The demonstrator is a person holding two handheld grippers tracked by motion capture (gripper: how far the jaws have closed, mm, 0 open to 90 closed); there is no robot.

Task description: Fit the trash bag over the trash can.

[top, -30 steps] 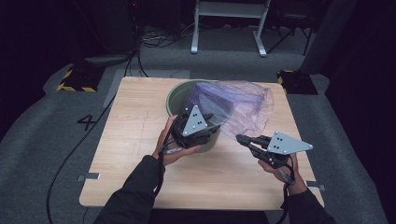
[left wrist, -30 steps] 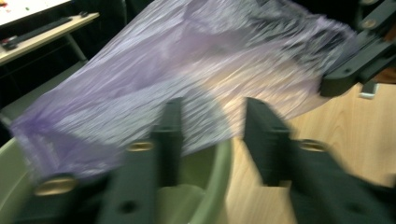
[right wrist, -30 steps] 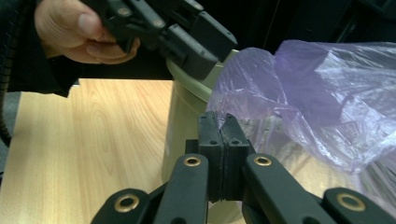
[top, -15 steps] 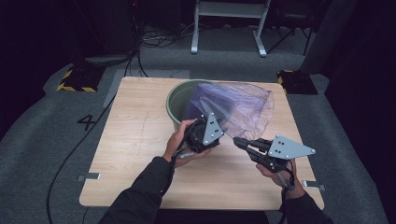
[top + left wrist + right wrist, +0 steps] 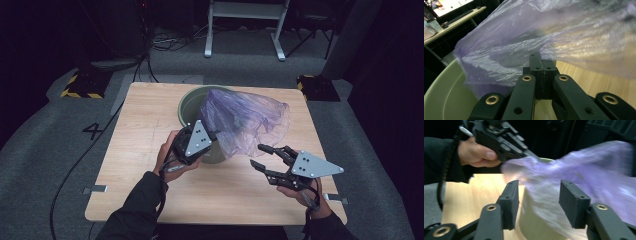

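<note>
- Surroundings: grey carpeted floor (image 5: pixel 60 165) with a painted numeral; a white metal frame (image 5: pixel 245 25) stands beyond the worktop (image 5: pixel 150 125), and two yellow-and-black striped blocks (image 5: pixel 80 86) sit off its far corners. Nothing lies between the grippers and the bucket.
- Worktop: pale wood, carrying a pale green bucket (image 5: pixel 189 107) at its far middle.
- Bag (image 5: pixel 247 120): thin, translucent purple plastic, crinkled; it rises out of the bucket and billows over the rim toward the right side of the worktop.
- Left gripper (image 5: pixel 212 136): at the bucket's near rim, jaws pressed together, pinching the bag's edge. They have just been closing.
- Right gripper (image 5: pixel 260 156): near the bag's lower right edge, jaws spread apart with film loose between the pads (image 5: pixel 574 205), not pressed. They have just been opening.
- Left gripper view: shows the film (image 5: pixel 524 50) caught at the jaw tips and the bucket's inner wall (image 5: pixel 444 100).
- Right gripper view: shows the left hand (image 5: pixel 477 152) and the bucket's outer wall (image 5: pixel 536 225); the bag (image 5: pixel 586 182) is blurred.
</note>
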